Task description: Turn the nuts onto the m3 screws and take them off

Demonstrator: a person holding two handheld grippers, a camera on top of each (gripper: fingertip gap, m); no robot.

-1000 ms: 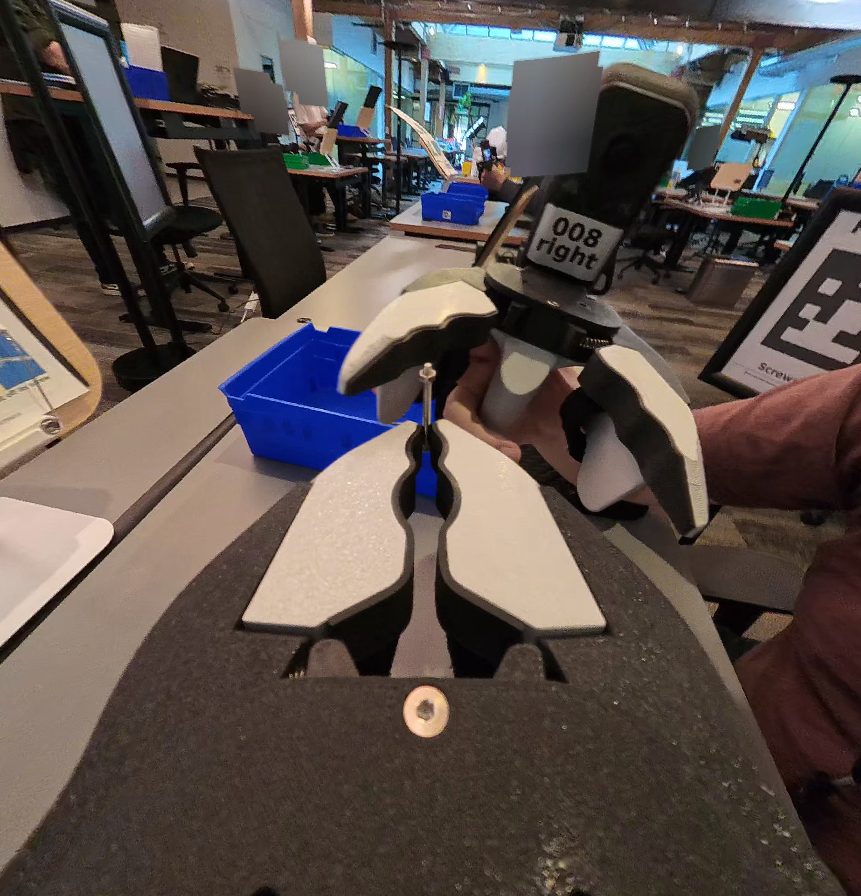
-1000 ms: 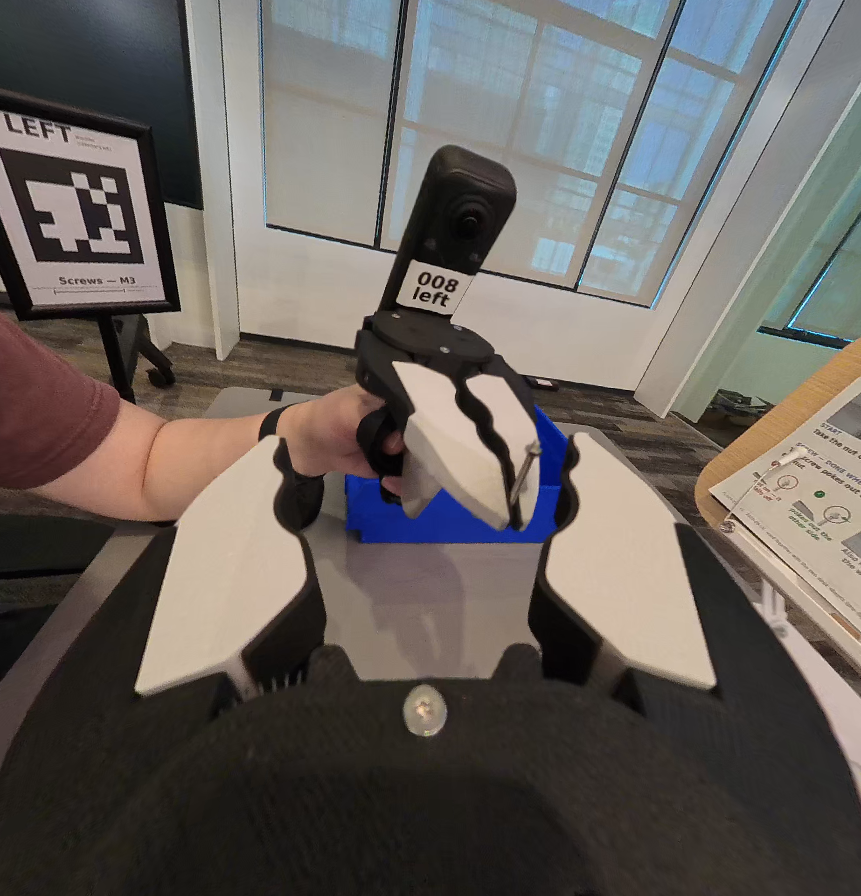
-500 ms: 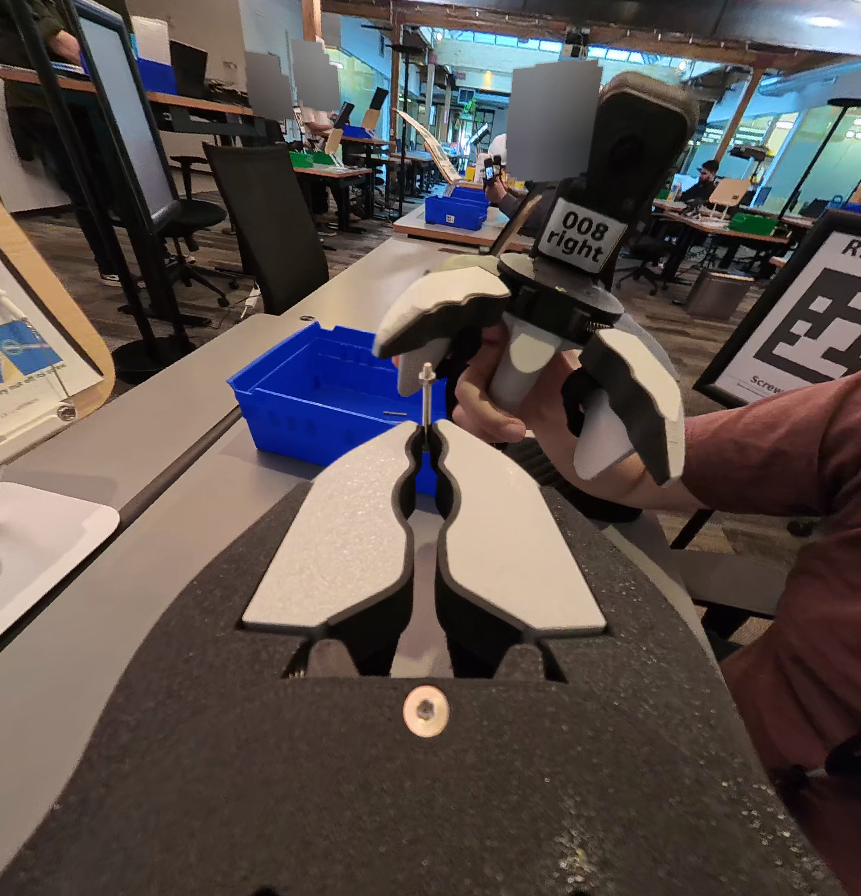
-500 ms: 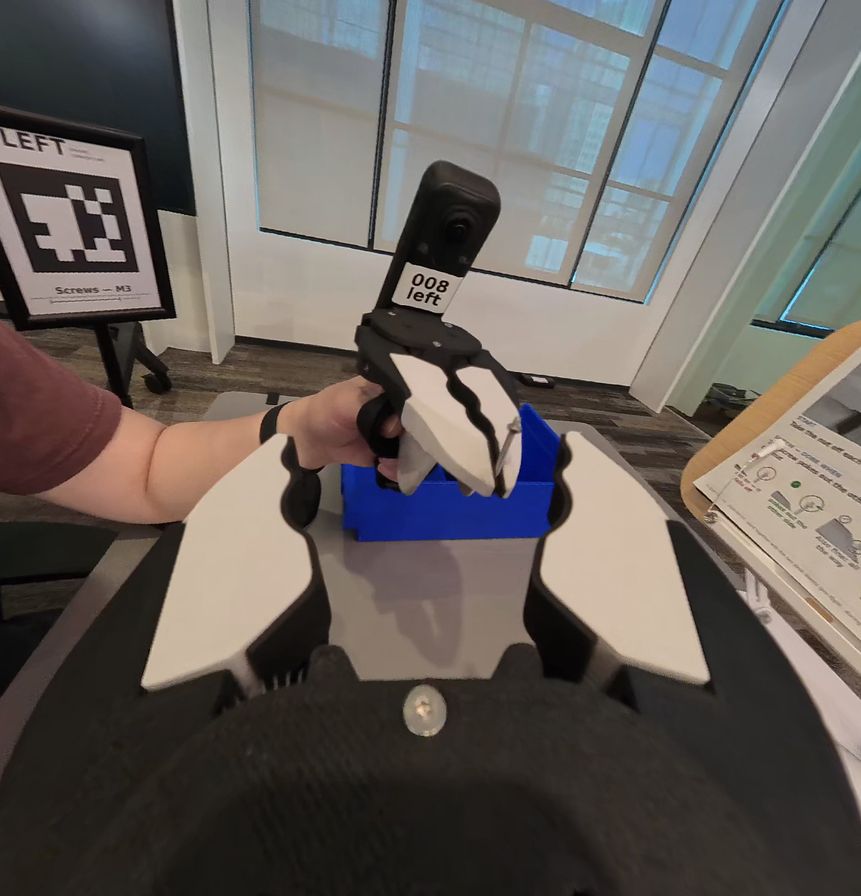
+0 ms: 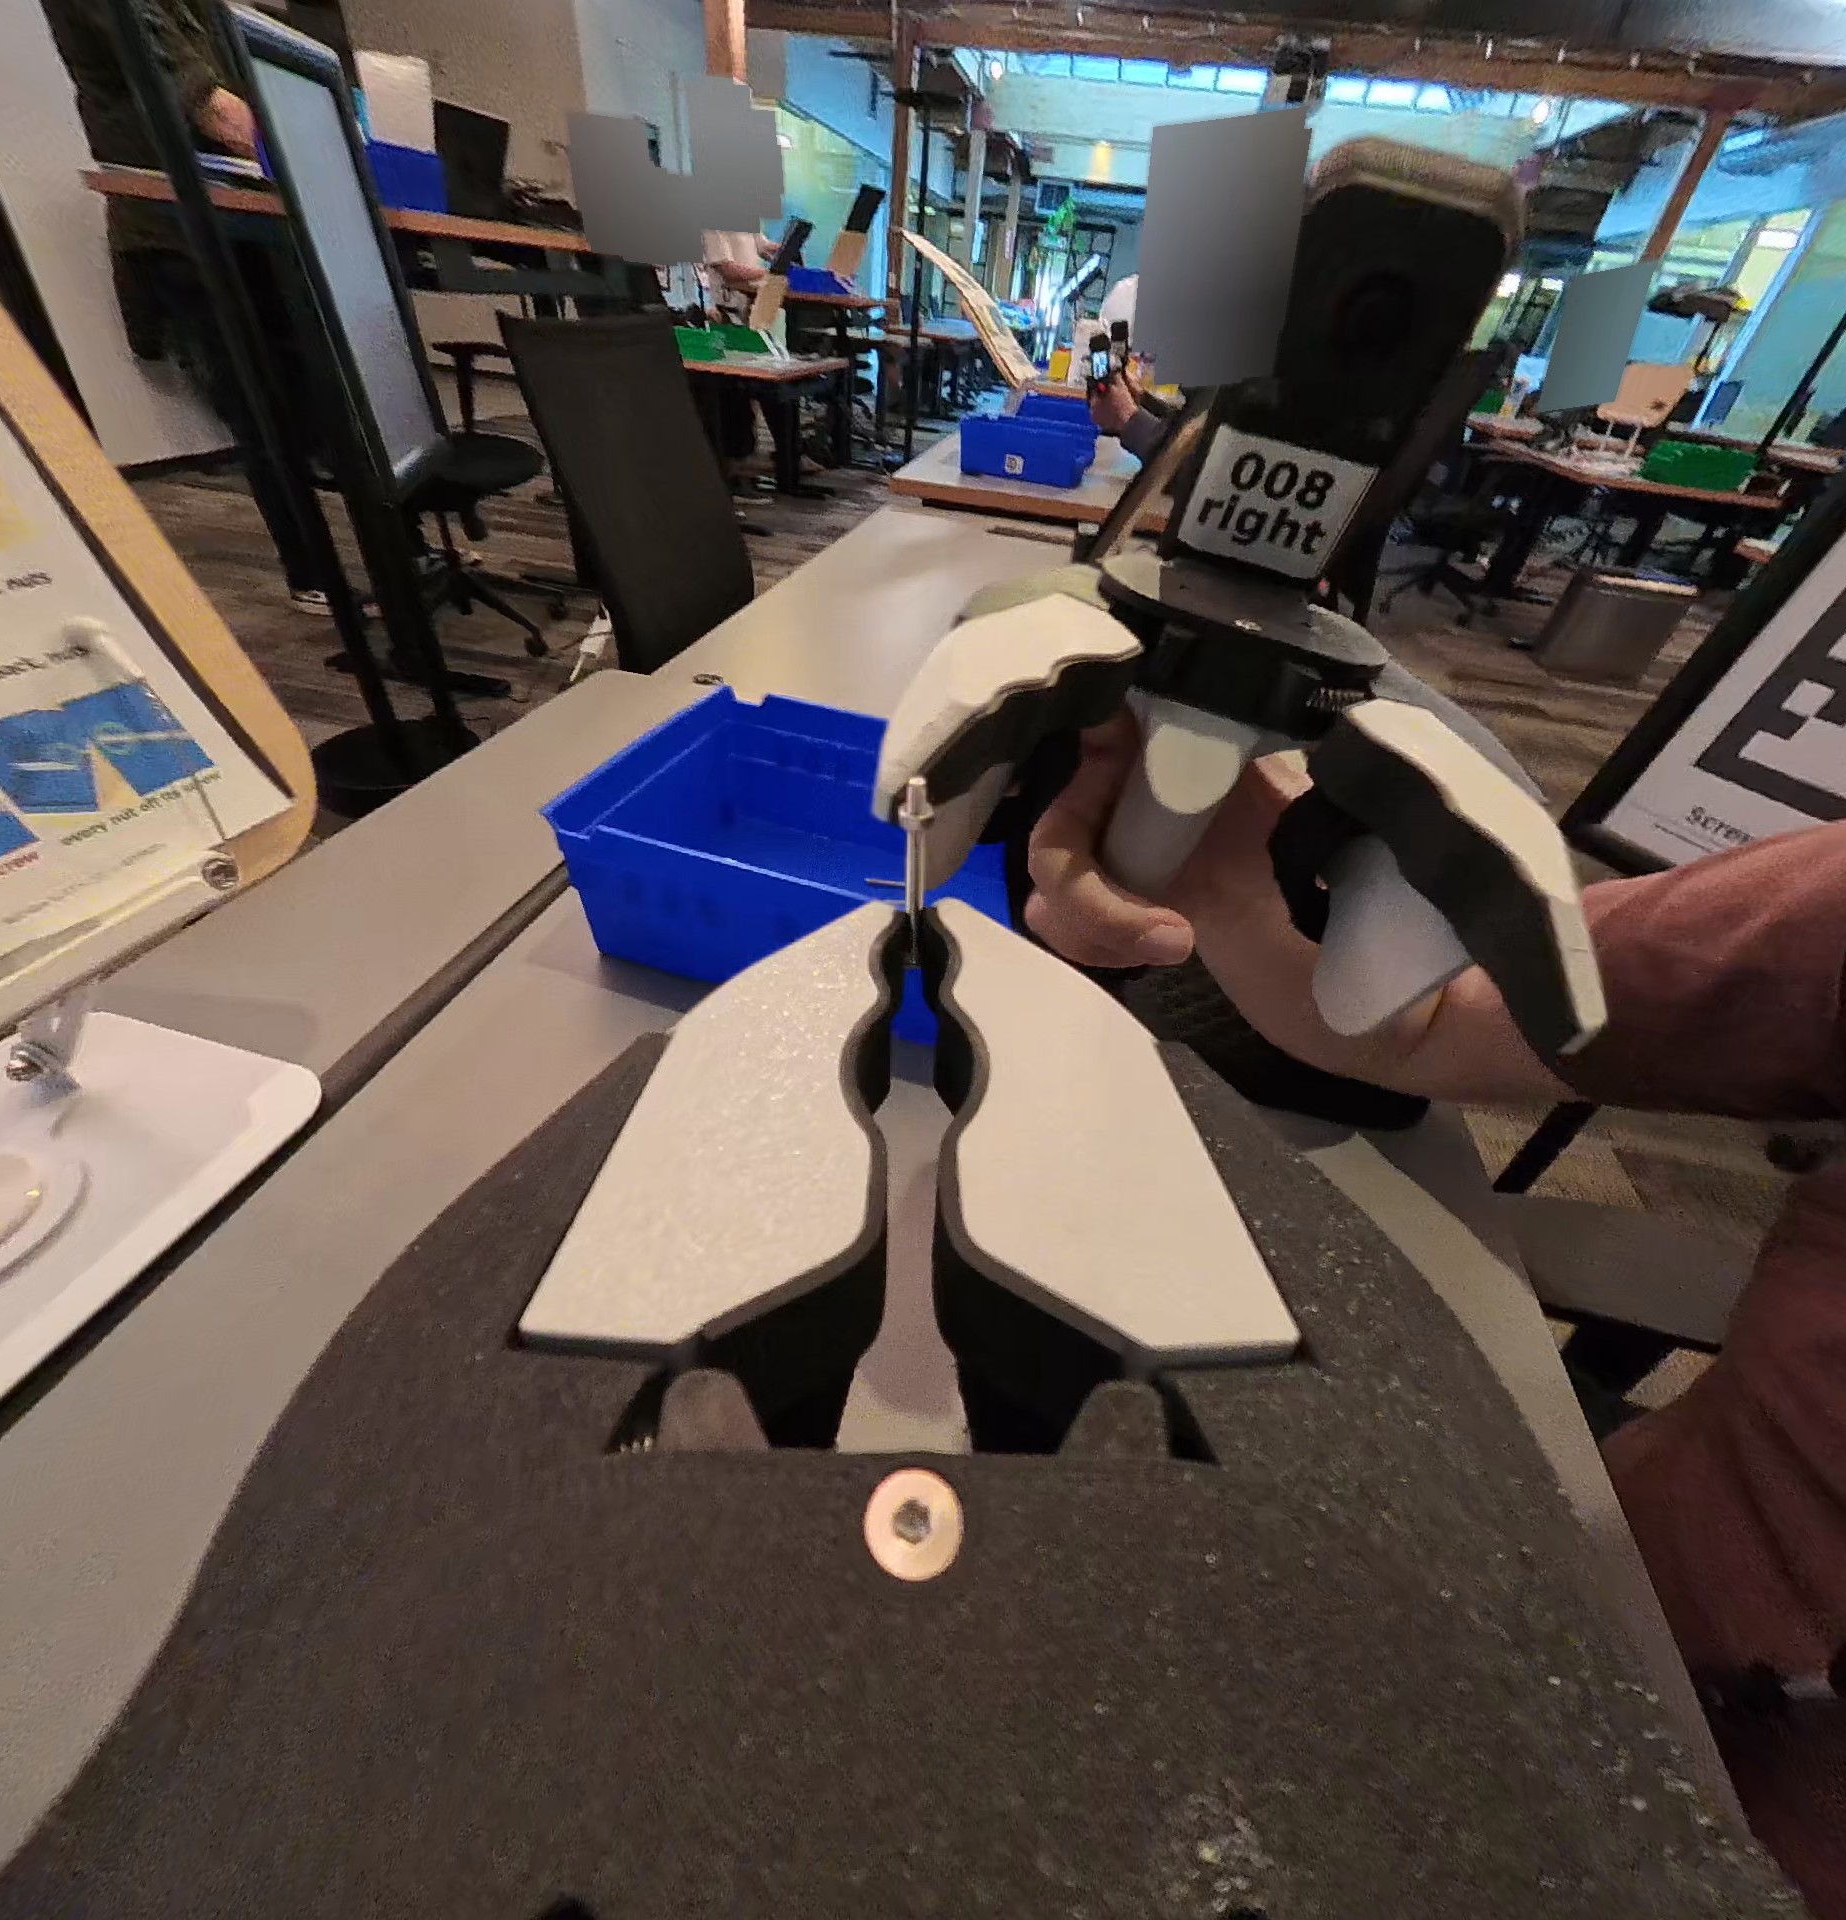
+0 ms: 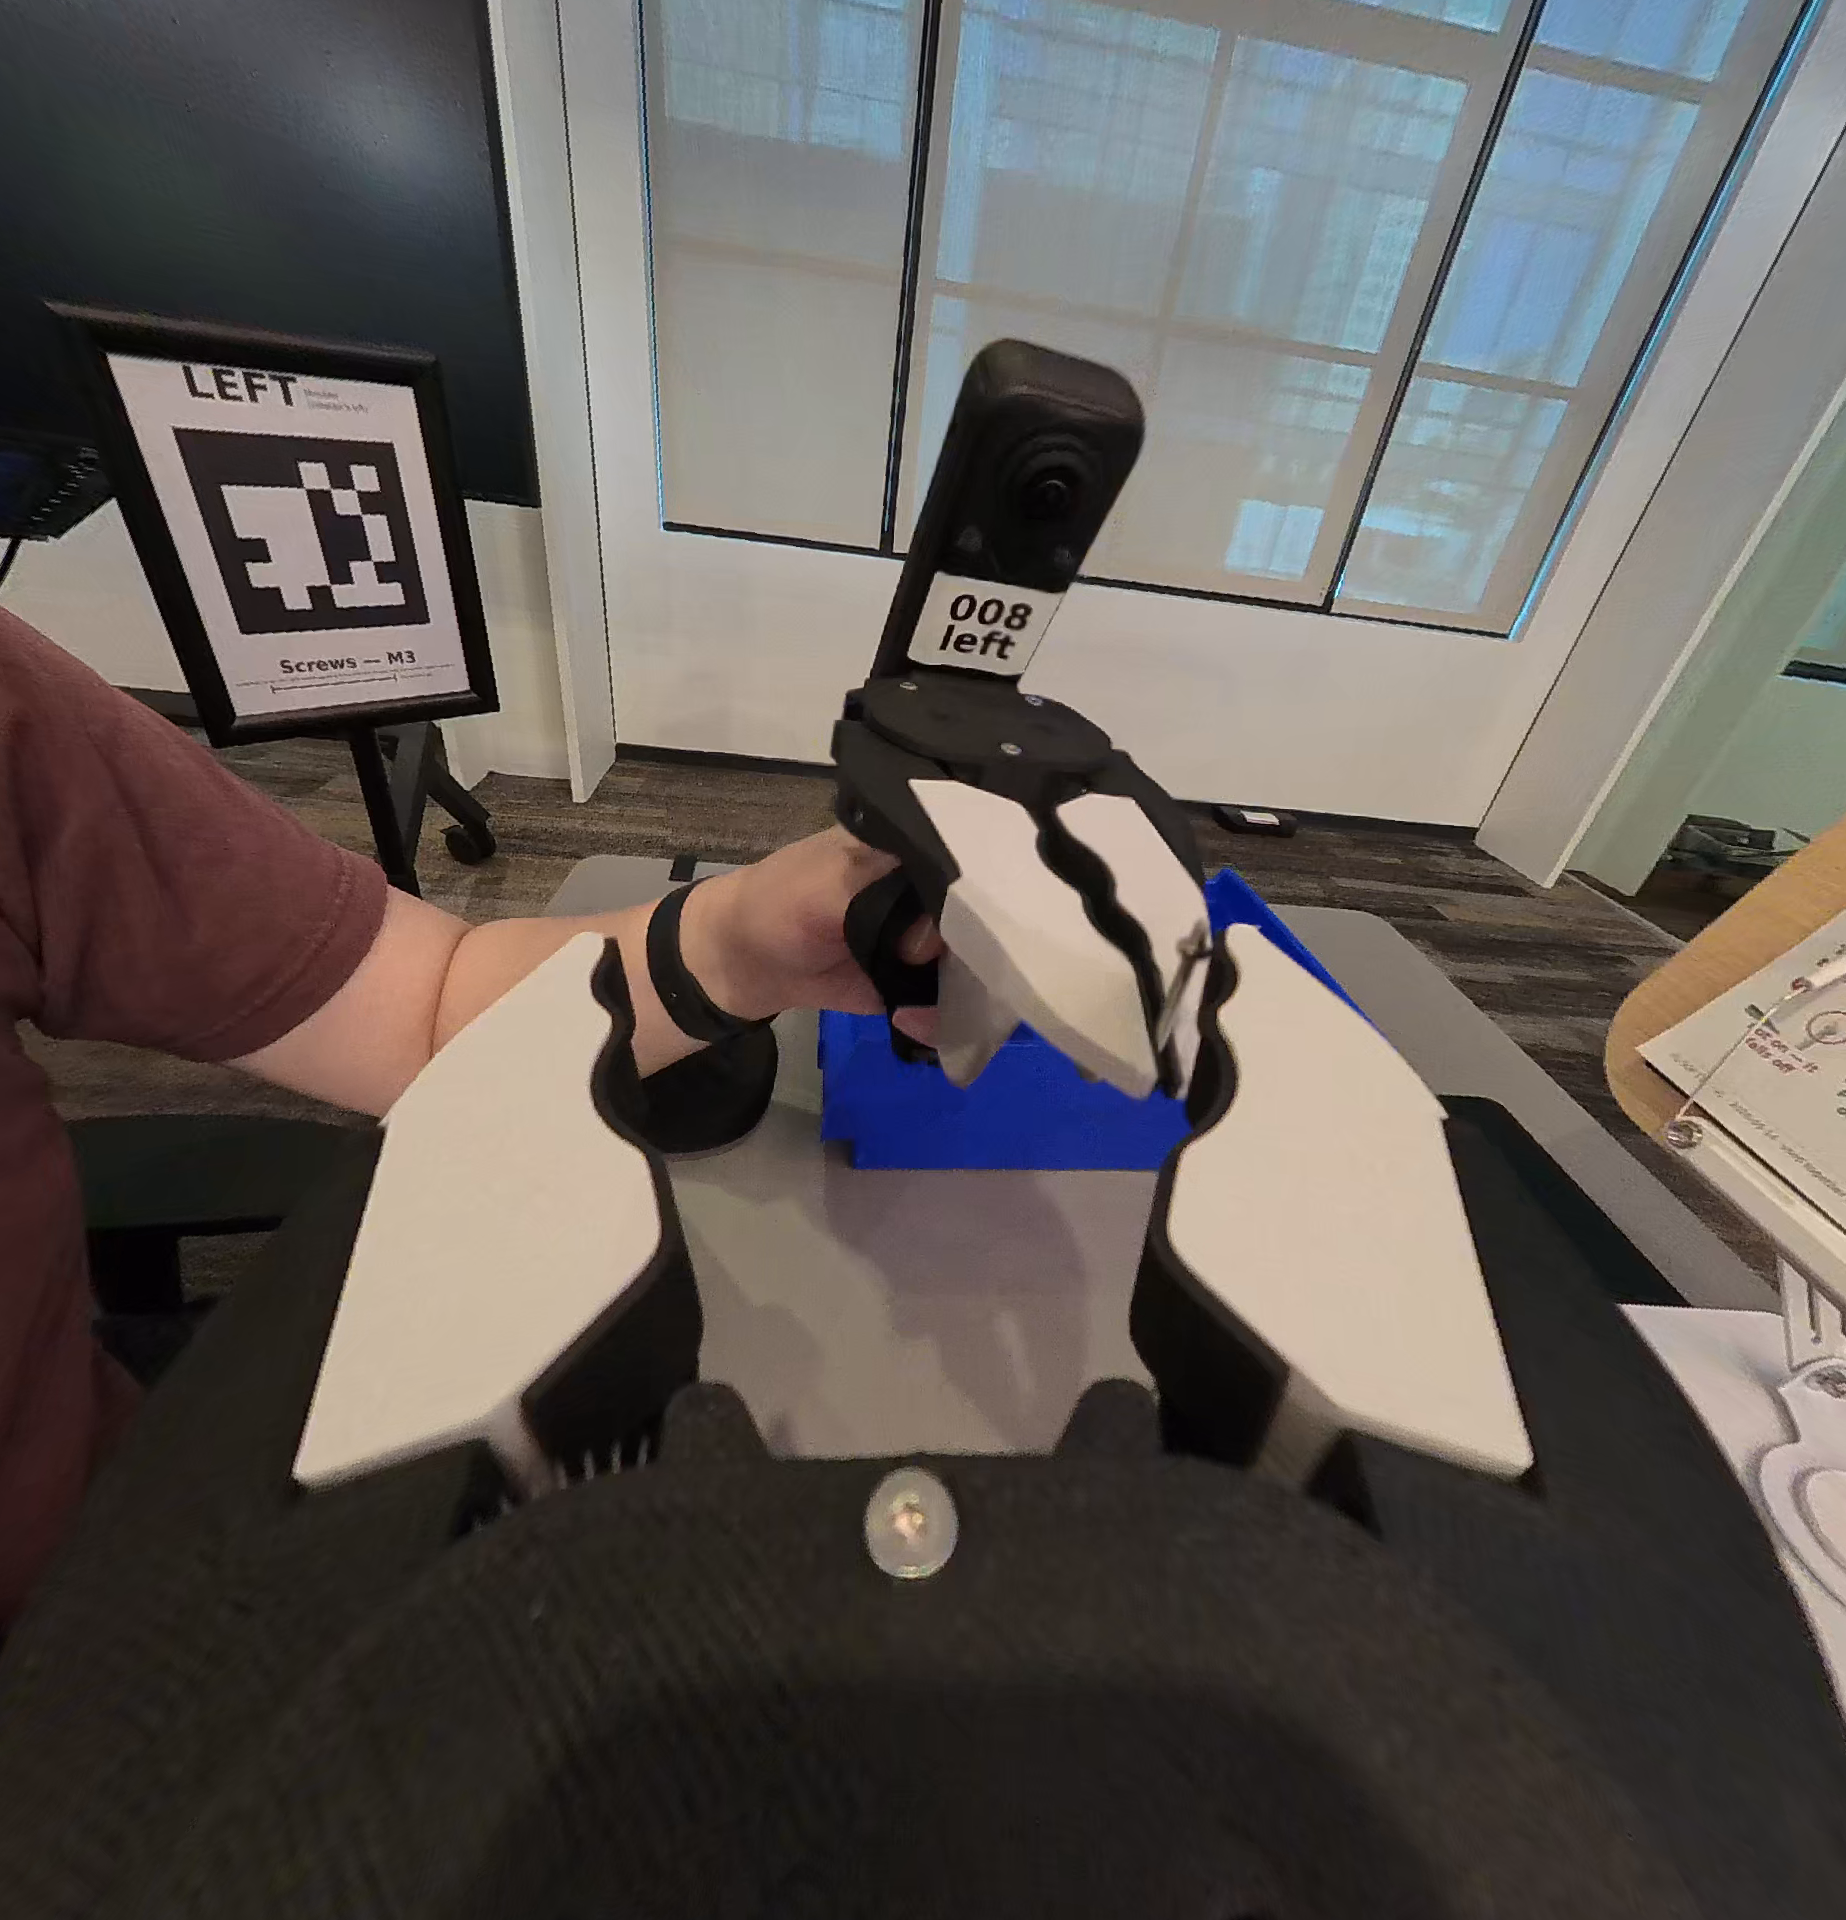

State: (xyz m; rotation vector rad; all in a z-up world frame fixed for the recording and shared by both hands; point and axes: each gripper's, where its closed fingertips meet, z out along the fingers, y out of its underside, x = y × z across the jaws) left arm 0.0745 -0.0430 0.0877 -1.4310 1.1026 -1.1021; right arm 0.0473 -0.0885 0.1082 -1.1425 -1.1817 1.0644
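My left gripper (image 5: 914,925) is shut on a thin m3 screw (image 5: 913,862) that stands upright out of its fingertips. A small head or nut caps its top; I cannot tell which. The screw also shows in the right wrist view (image 6: 1181,987), held by the left gripper (image 6: 1147,1070). My right gripper (image 6: 919,940) is open and empty, facing the left one. Its right finger (image 6: 1334,1174) sits beside the screw. In the left wrist view the right gripper (image 5: 1231,914) has one fingertip (image 5: 960,758) just behind the screw's top. A blue bin (image 5: 732,831) stands on the table behind both.
The blue bin (image 6: 1002,1122) sits on a grey table (image 5: 399,935). An instruction board on a white stand (image 5: 98,748) is at the left, and shows in the right wrist view (image 6: 1792,1039). A framed marker sign (image 6: 295,540) and a black chair (image 5: 628,488) stand beyond the table.
The two grippers have come closer together. In the right wrist view the left gripper and its screw have moved right, up to my right finger. The left gripper stays shut, the right stays open.
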